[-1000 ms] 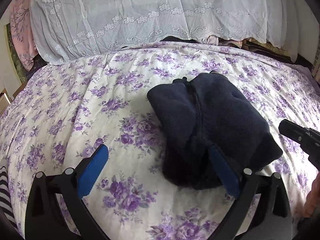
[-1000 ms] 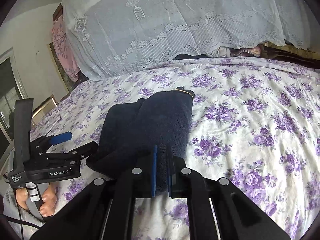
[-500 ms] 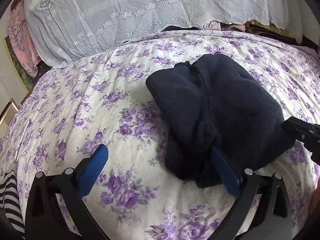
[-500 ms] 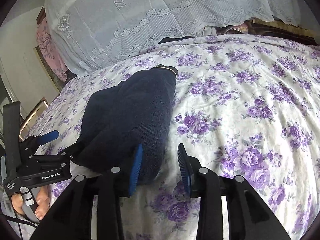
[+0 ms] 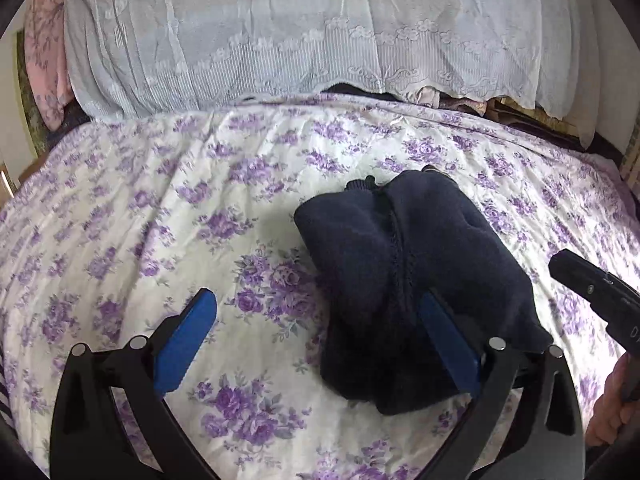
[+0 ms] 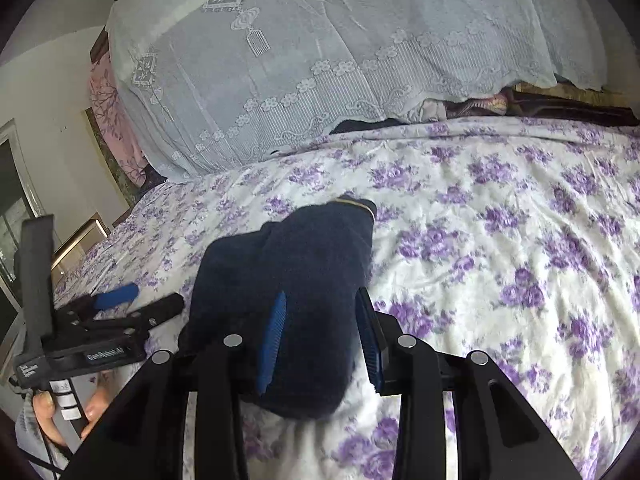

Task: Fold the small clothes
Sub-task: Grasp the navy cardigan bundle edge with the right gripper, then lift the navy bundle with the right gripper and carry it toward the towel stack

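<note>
The navy knit garment [image 5: 404,280] lies doubled into a thick bundle on the floral bedspread [image 5: 160,208], at about four o'clock from the middle of my left view, so I judge the fold itself nearly done. My right gripper [image 6: 320,332] has just been opening; its jaws now straddle the near end loosely, no longer pinching. My left gripper [image 5: 320,344] is spread wide and empty, so what's left looks like tidying.

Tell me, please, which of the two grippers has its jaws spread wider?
The left gripper: its blue pads stand far apart over the bedspread. The right gripper, jaws just opened, sits narrowly astride the navy garment.
</note>
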`<state>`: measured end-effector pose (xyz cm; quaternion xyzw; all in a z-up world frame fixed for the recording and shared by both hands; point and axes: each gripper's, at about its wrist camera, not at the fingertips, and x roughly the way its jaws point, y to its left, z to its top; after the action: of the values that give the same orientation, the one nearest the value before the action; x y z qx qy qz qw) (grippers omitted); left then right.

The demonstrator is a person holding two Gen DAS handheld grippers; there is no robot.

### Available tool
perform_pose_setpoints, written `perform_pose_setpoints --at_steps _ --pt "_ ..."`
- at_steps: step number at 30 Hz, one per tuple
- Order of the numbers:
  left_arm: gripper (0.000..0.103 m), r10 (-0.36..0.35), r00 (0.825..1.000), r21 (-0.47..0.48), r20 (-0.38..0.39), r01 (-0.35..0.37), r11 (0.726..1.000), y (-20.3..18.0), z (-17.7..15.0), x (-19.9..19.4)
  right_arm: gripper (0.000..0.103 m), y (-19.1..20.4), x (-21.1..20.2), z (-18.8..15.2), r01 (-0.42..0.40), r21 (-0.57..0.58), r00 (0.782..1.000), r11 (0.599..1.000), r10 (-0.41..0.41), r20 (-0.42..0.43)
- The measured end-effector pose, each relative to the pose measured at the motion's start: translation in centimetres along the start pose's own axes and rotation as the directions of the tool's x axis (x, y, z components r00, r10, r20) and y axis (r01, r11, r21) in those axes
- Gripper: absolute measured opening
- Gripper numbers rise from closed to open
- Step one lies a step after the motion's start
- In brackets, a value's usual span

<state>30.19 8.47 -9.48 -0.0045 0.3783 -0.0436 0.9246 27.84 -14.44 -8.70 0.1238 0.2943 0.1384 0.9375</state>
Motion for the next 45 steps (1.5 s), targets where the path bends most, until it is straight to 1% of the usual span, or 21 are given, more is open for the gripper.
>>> perform_pose_setpoints --at_steps 3,4,5,6,7,10,13,16,17,20,23,24,25,28,32,34,37,39,40,43,45 --pt "0.099 -0.106 0.980 -0.072 -0.171 0.095 0.993 0.9 -0.4 4.7 0.036 0.5 2.5 1.0 0.009 -0.002 0.999 1.000 -0.010 -0.046" --pt "0.099 -0.121 0.977 -0.084 -0.175 0.108 0.991 1.0 -0.6 5.2 0.037 0.3 3.9 0.7 0.019 0.011 0.996 1.000 -0.018 -0.093" --pt "0.099 -0.119 0.979 -0.078 -0.166 0.107 0.991 0.9 -0.5 5.0 0.039 -0.2 5.0 0.0 0.023 0.031 0.992 0.999 -0.019 -0.125" --pt "0.099 -0.117 0.979 -0.066 -0.168 0.107 0.992 0.7 -0.4 4.9 0.048 -0.7 5.0 -0.6 0.025 0.037 0.995 0.999 -0.022 -0.098" --pt "0.099 -0.115 0.979 -0.060 -0.170 0.107 0.992 0.5 -0.6 4.9 0.050 -1.0 5.0 -0.7 0.011 0.046 0.995 0.999 -0.007 -0.099" --pt "0.098 -0.153 0.976 -0.071 -0.157 0.143 0.987 0.8 -0.5 4.3 0.052 -2.9 4.2 -0.3 -0.045 0.152 0.994 0.987 0.060 -0.093" --pt "0.098 -0.199 0.972 -0.119 -0.121 0.185 0.975 1.7 -0.6 2.9 0.051 -3.7 3.3 -0.4 -0.026 0.173 0.997 0.985 0.037 -0.064" --pt "0.098 -0.234 0.971 -0.145 -0.047 0.225 0.963 2.2 0.2 1.3 0.051 -3.6 1.8 0.4 -0.060 0.195 0.998 0.979 0.060 0.005" --pt "0.098 -0.232 0.972 -0.137 -0.034 0.225 0.965 2.1 0.7 1.1 0.051 -3.1 1.6 0.7 -0.064 0.178 0.998 0.982 0.062 0.016" --pt "0.098 -0.134 0.990 -0.127 -0.048 0.127 0.984 1.6 1.7 2.7 0.048 -1.6 1.5 0.9 -0.054 0.109 0.998 0.993 0.050 0.044" --pt "0.099 -0.075 0.982 -0.143 -0.171 0.051 0.988 2.2 1.5 6.6 0.044 -0.1 3.3 -0.1 -0.041 0.012 0.998 0.999 0.041 -0.046" --pt "0.099 -0.087 0.979 -0.153 -0.183 0.059 0.986 2.4 1.4 7.3 0.045 0.3 4.5 -0.8 -0.025 -0.018 0.994 1.000 0.023 -0.107" --pt "0.099 -0.091 0.980 -0.157 -0.176 0.063 0.986 2.5 1.6 7.2 0.047 0.6 4.7 -1.3 0.006 -0.052 0.996 0.999 -0.011 -0.092" --pt "0.098 -0.101 0.981 -0.145 -0.166 0.077 0.986 2.4 1.7 6.5 0.046 0.3 3.7 -0.7 -0.017 -0.022 0.997 1.000 0.016 -0.073" --pt "0.098 -0.248 0.962 -0.170 -0.111 0.227 0.959 2.0 2.1 4.1 0.046 0.4 1.2 0.5 -0.051 -0.012 0.998 0.999 0.051 0.031" --pt "0.098 -0.286 0.952 -0.168 -0.114 0.265 0.949 1.4 2.1 4.1 0.046 1.2 1.2 0.5 -0.066 -0.049 0.997 0.997 0.067 0.027" --pt "0.098 -0.218 0.948 -0.130 -0.234 0.191 0.973 0.4 0.9 7.2 0.049 1.5 4.5 -1.0 -0.006 -0.107 0.994 0.994 -0.005 -0.106" --pt "0.098 -0.166 0.964 -0.059 -0.208 0.157 0.986 -0.6 0.8 6.9 0.049 1.1 4.4 -1.2 -0.011 -0.096 0.996 0.995 0.003 -0.087" --pt "0.098 -0.168 0.965 -0.049 -0.203 0.161 0.986 -0.8 1.0 6.4 0.049 0.8 4.0 -0.8 -0.022 -0.071 0.997 0.997 0.017 -0.080" --pt "0.098 -0.305 0.941 -0.098 -0.148 0.293 0.951 -0.2 1.2 4.6 0.059 -0.7 2.4 0.1 -0.051 0.013 0.999 0.999 0.051 -0.016" --pt "0.098 -0.376 0.919 -0.147 -0.122 0.358 0.922 0.5 1.3 4.0 0.059 -2.3 2.1 0.5 -0.064 0.082 0.998 0.995 0.065 -0.004"
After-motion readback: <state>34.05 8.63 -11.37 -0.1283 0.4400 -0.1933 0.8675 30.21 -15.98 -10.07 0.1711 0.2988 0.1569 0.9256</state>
